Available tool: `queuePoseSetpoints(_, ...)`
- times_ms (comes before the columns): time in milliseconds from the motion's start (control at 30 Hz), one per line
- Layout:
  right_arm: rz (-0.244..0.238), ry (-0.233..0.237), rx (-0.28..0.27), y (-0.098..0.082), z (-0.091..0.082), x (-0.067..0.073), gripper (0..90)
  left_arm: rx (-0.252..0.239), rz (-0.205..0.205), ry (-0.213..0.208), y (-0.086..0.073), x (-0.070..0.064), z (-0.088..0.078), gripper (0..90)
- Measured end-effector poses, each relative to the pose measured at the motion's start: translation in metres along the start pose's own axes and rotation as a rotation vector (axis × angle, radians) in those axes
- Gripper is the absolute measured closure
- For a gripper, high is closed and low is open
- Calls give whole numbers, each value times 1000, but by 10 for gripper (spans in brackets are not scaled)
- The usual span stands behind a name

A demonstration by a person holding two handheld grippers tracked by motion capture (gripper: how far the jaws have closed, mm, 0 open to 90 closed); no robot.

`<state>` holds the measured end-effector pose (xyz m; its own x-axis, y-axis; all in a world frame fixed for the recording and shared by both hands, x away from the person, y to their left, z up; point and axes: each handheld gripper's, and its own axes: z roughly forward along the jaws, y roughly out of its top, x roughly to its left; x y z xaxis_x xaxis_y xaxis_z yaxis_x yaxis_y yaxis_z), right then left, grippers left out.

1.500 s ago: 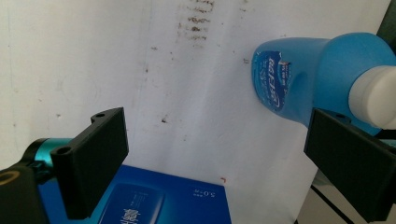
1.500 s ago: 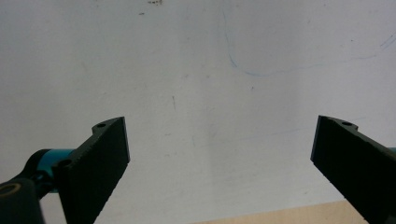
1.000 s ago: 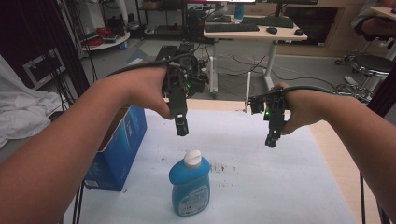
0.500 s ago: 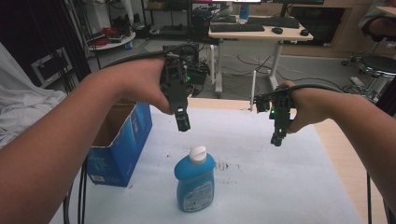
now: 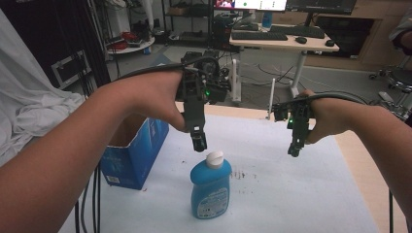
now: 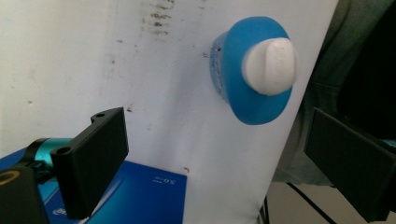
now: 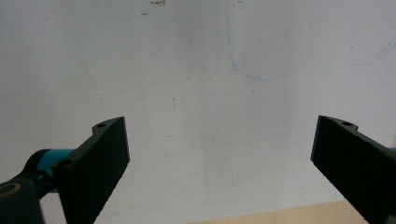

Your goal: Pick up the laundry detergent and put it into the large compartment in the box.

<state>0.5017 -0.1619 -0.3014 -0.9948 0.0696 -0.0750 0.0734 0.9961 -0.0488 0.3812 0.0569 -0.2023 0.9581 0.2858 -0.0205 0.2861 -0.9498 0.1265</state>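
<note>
Approach step: left gripper [image 5: 198, 143] jaws wide apart, hovering just above blue bottle [image 5: 210, 191], upright near table centre, white cap [image 6: 271, 66] on. Right gripper [image 5: 294, 151] also spread, empty, far right. Next: lower, centre jaws round cap/neck, close.

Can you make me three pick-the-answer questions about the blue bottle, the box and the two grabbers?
1. Where is the bottle?
A. inside the box
B. standing on the white table, below the left gripper
C. lying on the floor

2. What colour is the cap?
A. white
B. red
C. black

3. How are the left gripper's jaws?
A. shut on the cap
B. shut on the box
C. open, holding nothing

Answers:
1. B: the bottle stands upright on the table, beside the box, under the left gripper.
2. A: the cap is white on the blue bottle.
3. C: the left gripper view shows its jaws wide apart, the cap untouched.
</note>
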Motion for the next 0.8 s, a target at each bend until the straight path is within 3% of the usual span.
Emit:
queuePoseSetpoints(200,-3,-9,2,1,-1,2,34,-7,1,-23,-2,-9,9,64)
queuePoseSetpoints(467,-17,-11,-2,4,-2,6,34,-18,33,-56,2,-24,19,64)
queuePoseSetpoints(800,-21,-16,-2,7,-3,9,34,-9,29,-60,5,-27,36,63)
